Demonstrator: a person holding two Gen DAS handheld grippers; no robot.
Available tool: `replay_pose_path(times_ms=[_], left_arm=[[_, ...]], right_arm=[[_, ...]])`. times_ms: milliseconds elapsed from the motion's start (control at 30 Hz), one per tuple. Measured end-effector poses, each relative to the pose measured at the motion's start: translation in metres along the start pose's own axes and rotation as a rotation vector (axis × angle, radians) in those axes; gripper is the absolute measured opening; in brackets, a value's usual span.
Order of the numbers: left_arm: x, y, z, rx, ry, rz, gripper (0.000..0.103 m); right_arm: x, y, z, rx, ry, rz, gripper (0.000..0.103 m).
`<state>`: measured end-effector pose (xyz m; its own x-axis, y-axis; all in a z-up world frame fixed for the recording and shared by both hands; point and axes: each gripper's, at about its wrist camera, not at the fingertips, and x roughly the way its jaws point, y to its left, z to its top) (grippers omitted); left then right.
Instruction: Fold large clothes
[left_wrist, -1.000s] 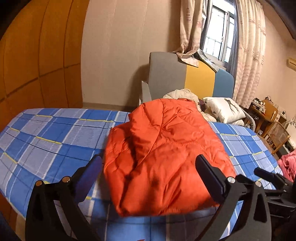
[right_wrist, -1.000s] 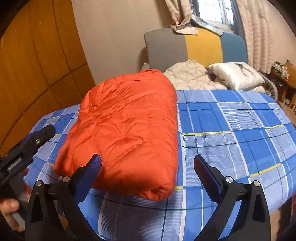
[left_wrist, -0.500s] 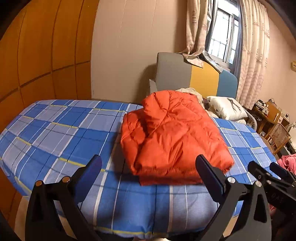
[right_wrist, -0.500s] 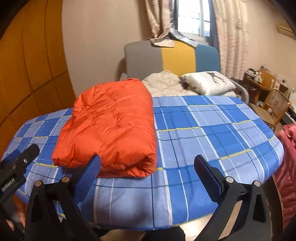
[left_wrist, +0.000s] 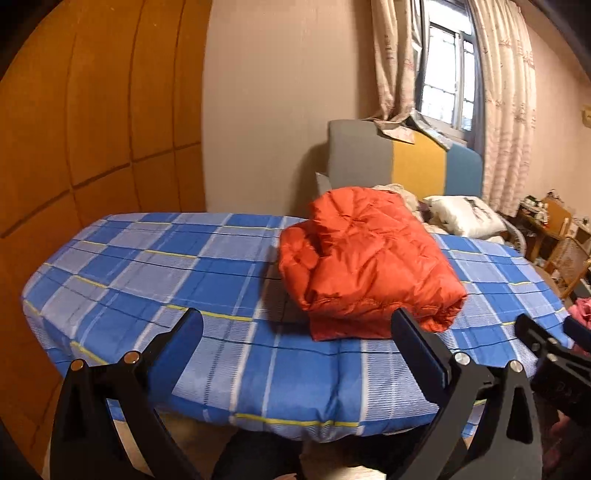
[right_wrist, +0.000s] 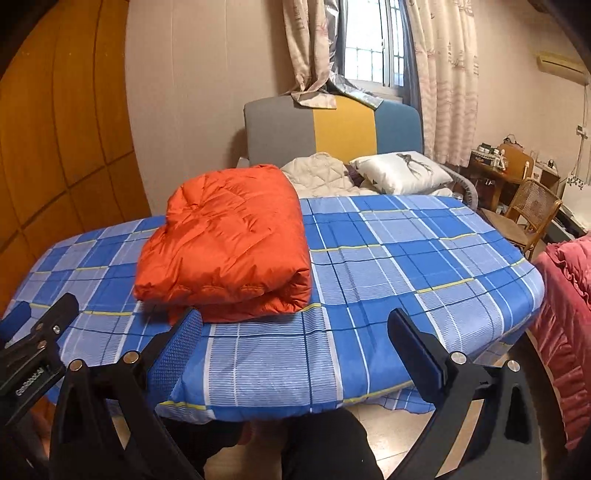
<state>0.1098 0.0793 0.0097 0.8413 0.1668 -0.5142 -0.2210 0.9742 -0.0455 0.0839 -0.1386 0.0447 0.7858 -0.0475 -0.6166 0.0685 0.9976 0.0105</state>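
Note:
An orange puffer jacket (left_wrist: 365, 266) lies folded into a thick bundle on the table with the blue checked cloth (left_wrist: 155, 266). It also shows in the right wrist view (right_wrist: 229, 243), left of the table's middle (right_wrist: 406, 258). My left gripper (left_wrist: 295, 343) is open and empty, held back from the table's near edge, in front of the jacket. My right gripper (right_wrist: 295, 343) is open and empty, also back from the near edge, right of the jacket. Each gripper shows at the edge of the other's view.
A grey, yellow and blue sofa (right_wrist: 332, 125) with a white pillow (right_wrist: 399, 173) and a beige quilt stands behind the table. A wicker chair (right_wrist: 528, 210) and a pink garment (right_wrist: 565, 295) are at the right. A wood panel wall (left_wrist: 74, 129) is at the left.
Both grippers have drawn back and up from the folded jacket, which now looks smaller and farther away. The jacket has stayed still on the table. Both grippers stay open.

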Motion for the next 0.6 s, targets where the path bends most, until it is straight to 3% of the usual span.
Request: replay_pose_path(times_ms=[200,600], left_arm=[[-0.02,0.006,-0.006,-0.006,-0.033,-0.001,0.101],[-0.036,0.009,-0.014,-0.027,-0.042,-0.004,0.101]], right_arm=[[-0.021,0.004,-0.005,-0.017,-0.046,-0.013,0.1],[-0.03,0.013,-0.018,-0.058,-0.05,-0.016,0.1]])
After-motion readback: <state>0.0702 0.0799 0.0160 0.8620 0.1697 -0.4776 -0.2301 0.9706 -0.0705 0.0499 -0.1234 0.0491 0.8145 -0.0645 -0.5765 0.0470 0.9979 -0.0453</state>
